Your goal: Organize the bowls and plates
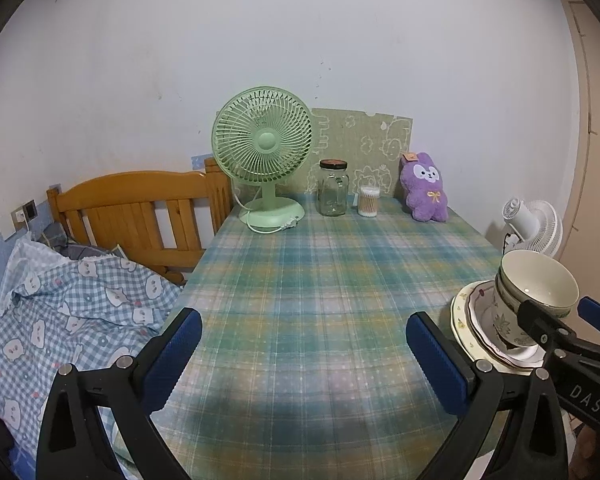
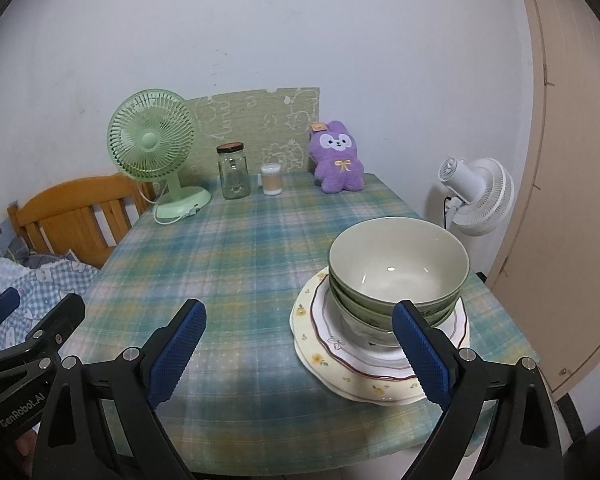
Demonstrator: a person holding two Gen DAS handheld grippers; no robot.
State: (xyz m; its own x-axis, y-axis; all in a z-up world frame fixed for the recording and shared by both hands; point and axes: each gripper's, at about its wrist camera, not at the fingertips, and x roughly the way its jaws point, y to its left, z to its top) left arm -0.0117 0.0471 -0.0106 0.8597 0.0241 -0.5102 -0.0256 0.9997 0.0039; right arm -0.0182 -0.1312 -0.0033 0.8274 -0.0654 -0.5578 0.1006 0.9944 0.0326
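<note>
Two glossy green bowls [image 2: 398, 276] are nesting on scalloped plates [image 2: 328, 344]; my right tool [image 2: 300, 356] and left tool [image 1: 304, 360] are gaping empty, the right's pad hiding their rims.

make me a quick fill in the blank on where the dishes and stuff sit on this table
1. The stacked bowls sit on top of the ____.
2. The glass jar stands between the green fan and the ____ of cotton swabs.
3. The plush toy at the back of the table is coloured ____.
4. Both the left claw and right claw are open and hold ____.

Missing words: plates; tub; purple; nothing
</note>
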